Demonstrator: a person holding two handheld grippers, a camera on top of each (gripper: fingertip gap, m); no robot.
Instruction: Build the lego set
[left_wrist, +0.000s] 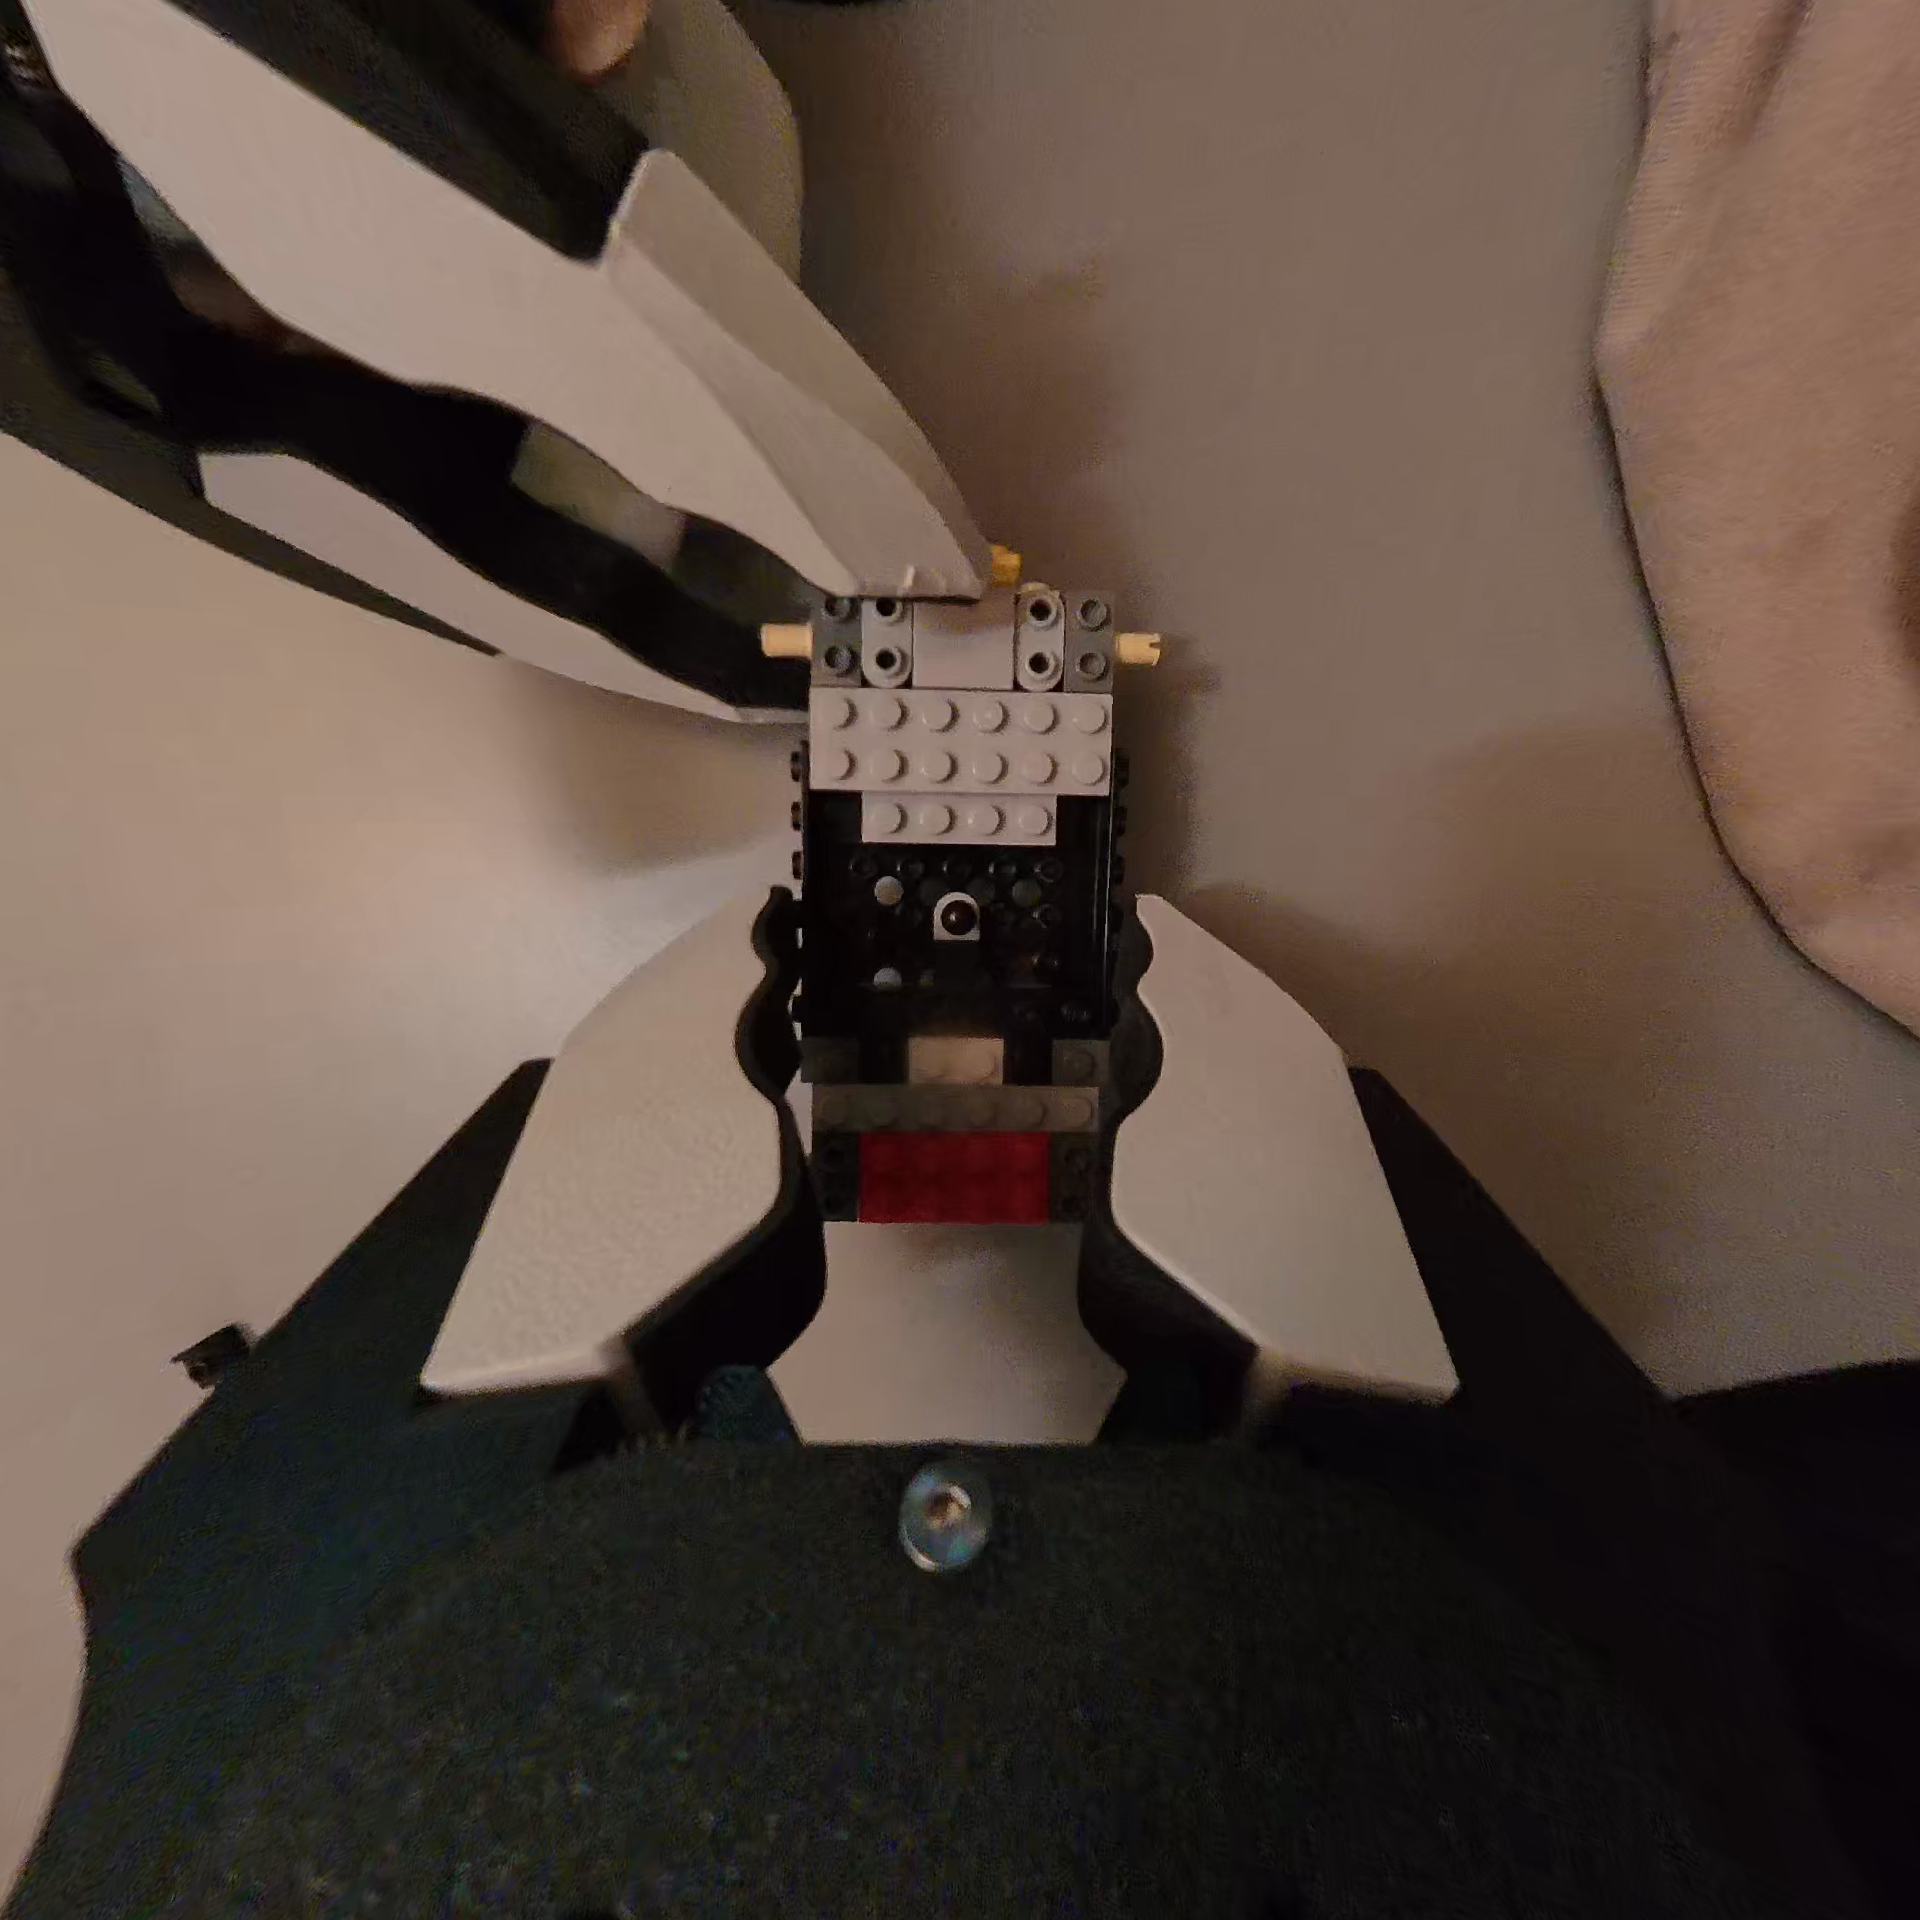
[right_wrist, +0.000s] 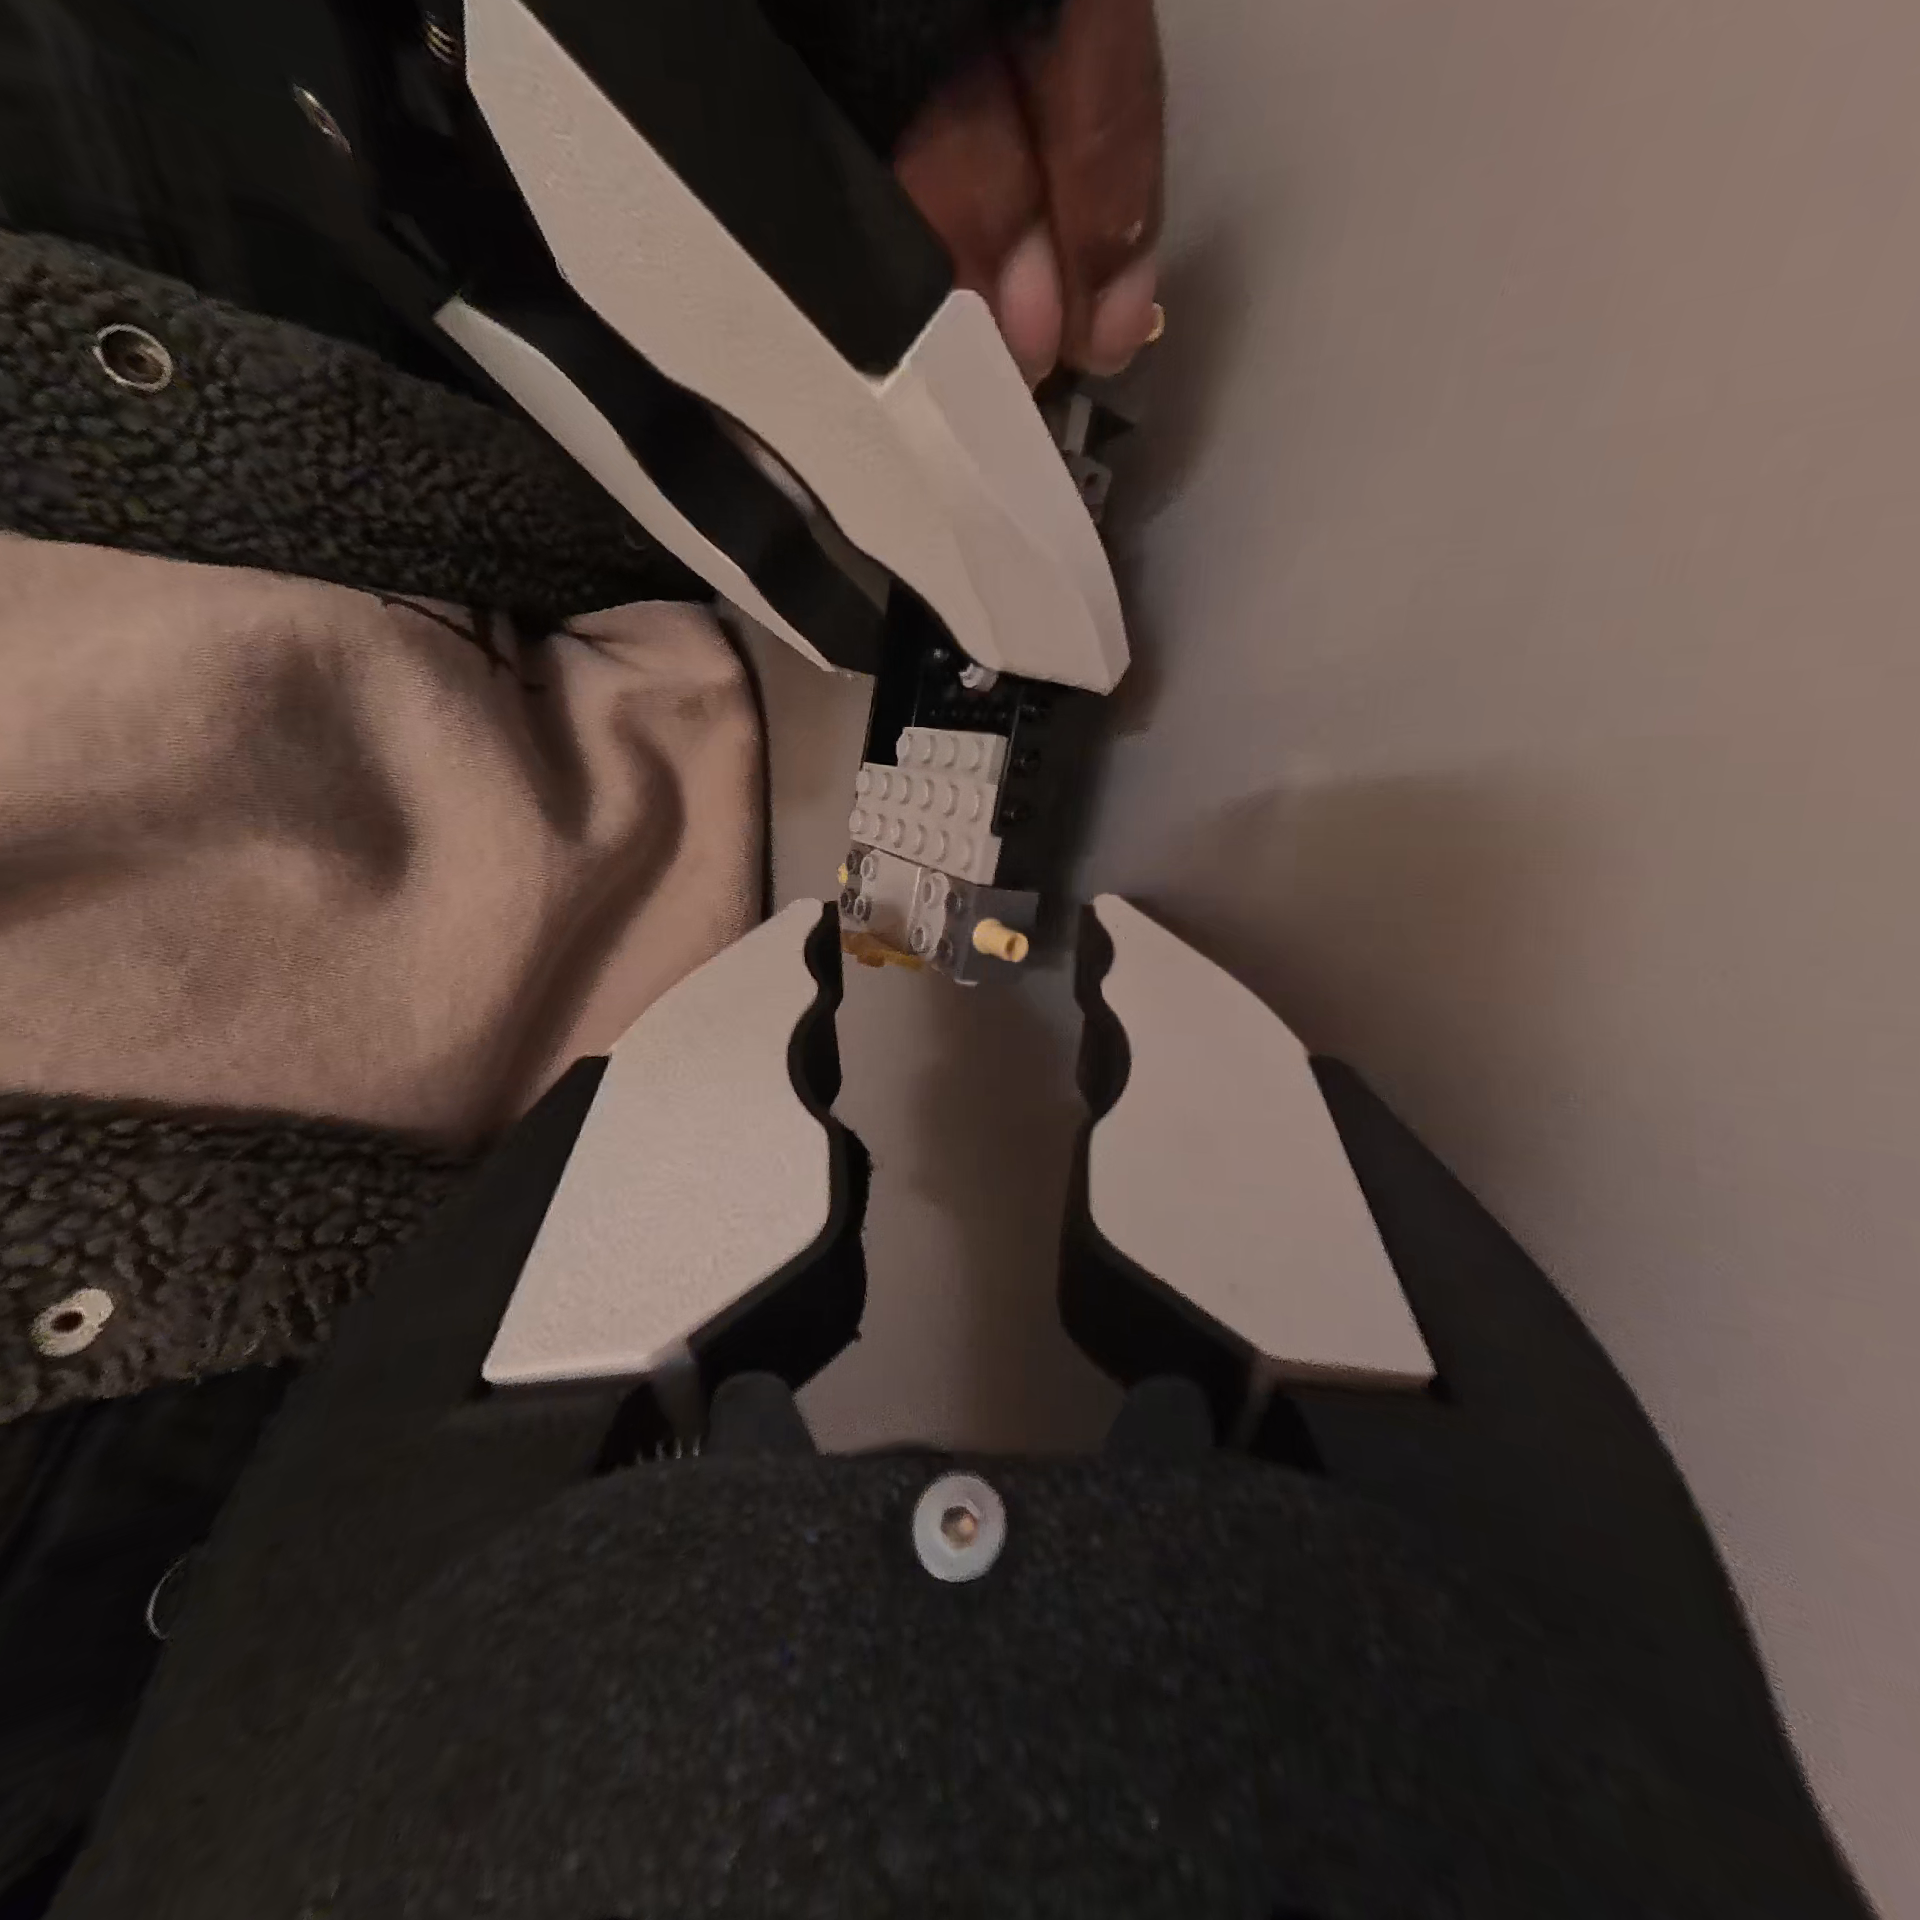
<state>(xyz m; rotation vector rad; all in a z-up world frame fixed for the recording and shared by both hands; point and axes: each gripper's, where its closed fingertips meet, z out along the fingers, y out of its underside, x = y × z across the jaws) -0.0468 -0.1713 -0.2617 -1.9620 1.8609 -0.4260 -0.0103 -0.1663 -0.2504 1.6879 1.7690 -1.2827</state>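
The left gripper (left_wrist: 954, 966) is closed narrow on the lego model (left_wrist: 958, 894) and grips its black sides, so the model stands out forward between the two fingers over the pale table (left_wrist: 1351, 520). The right gripper (right_wrist: 954, 940) has its fingers apart, and the far end of the model, with grey plates and tan pins, lies at its tips; whether it touches them I cannot tell.

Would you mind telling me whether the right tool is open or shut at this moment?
Open. In its own view the right tool shows a wide gap between its fingers, and they hold nothing; the model lies just beyond them.
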